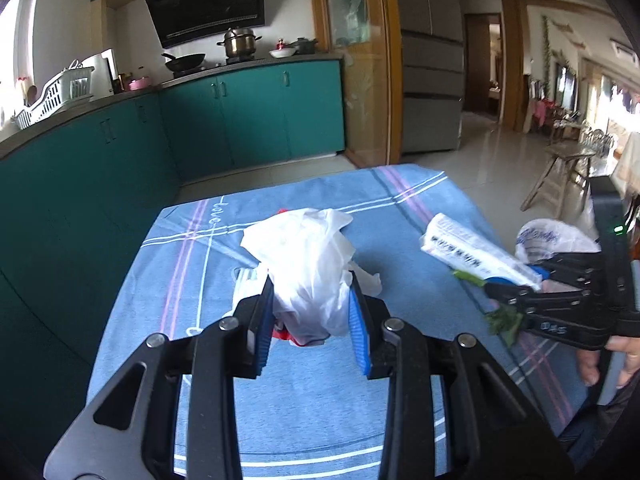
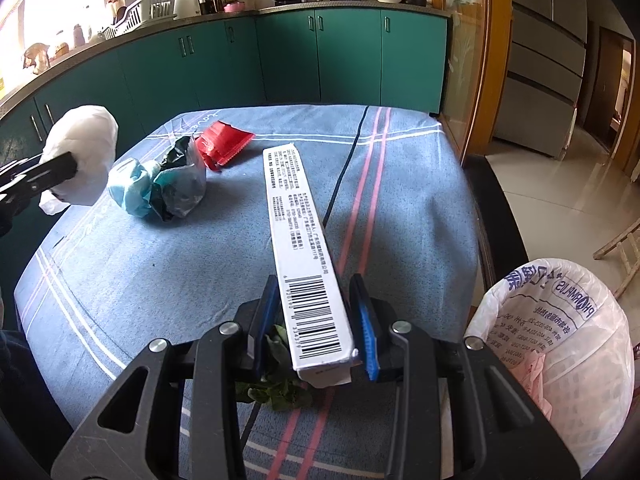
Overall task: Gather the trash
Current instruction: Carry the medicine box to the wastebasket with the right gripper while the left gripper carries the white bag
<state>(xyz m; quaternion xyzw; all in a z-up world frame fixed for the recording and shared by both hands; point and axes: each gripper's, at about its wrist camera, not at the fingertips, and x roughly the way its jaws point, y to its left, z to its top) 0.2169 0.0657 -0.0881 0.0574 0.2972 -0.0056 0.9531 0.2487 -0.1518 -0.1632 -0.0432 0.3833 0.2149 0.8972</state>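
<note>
both grippers are loaded: the left gripper [image 1: 312, 320] pinches a crumpled white plastic bag [image 1: 308, 264] clear of the blue tablecloth [image 1: 280, 412], and the right gripper [image 2: 316, 328] clamps a long white carton [image 2: 304, 236] by its barcode end, leaves beneath it, likely for the lined trash bin [image 2: 560, 320] just beside the table. a blue-and-black wad [image 2: 160, 184] and red wrapper [image 2: 222, 142] wait on the cloth.

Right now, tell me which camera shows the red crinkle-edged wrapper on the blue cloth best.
The right wrist view: the red crinkle-edged wrapper lies in the open on the blue cloth, its whole top visible. In the left wrist view, only red slivers peek out behind the white plastic bag held in the left gripper.
</note>
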